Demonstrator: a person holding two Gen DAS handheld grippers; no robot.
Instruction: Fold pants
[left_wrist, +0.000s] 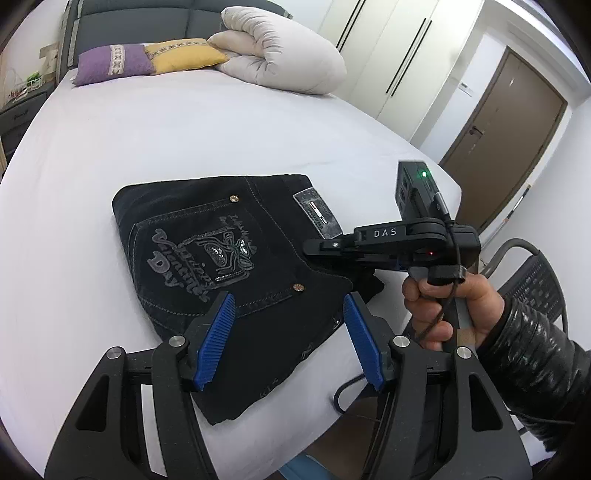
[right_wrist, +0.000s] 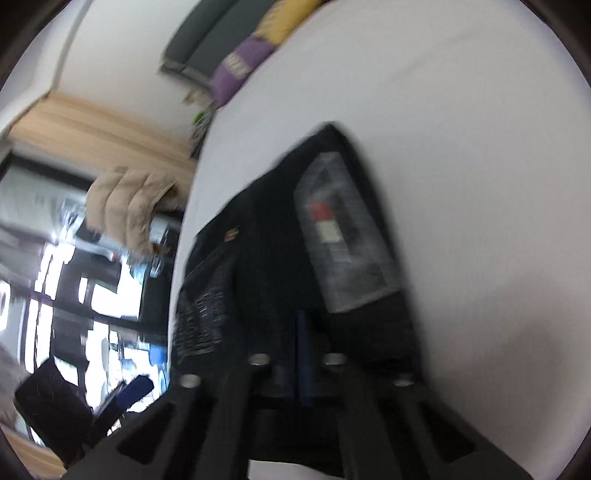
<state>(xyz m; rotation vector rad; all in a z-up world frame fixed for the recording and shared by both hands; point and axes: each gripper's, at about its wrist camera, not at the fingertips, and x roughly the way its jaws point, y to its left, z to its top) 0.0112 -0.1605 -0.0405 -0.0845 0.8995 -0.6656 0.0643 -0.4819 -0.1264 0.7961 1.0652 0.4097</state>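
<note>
Black jeans (left_wrist: 221, 258) lie folded into a compact packet on the white bed (left_wrist: 184, 129), back pocket with grey embroidery facing up and a leather patch (left_wrist: 317, 216) at the waistband. My left gripper (left_wrist: 289, 297) hovers over the packet's near edge, blue pads wide apart, nothing between them. A hand in a black sleeve holds my right gripper (left_wrist: 314, 246) from the right, its tip over the waistband beside the patch. The right wrist view is blurred: the right gripper (right_wrist: 303, 317) has its blue pads pressed together above the jeans (right_wrist: 266, 258), with no cloth seen between them.
Purple pillow (left_wrist: 110, 62), yellow pillow (left_wrist: 184, 55) and a rolled duvet (left_wrist: 280, 51) sit at the head of the bed. White wardrobes (left_wrist: 388, 55) and a brown door (left_wrist: 509, 140) stand beyond. A dark chair (left_wrist: 532, 288) is at the right.
</note>
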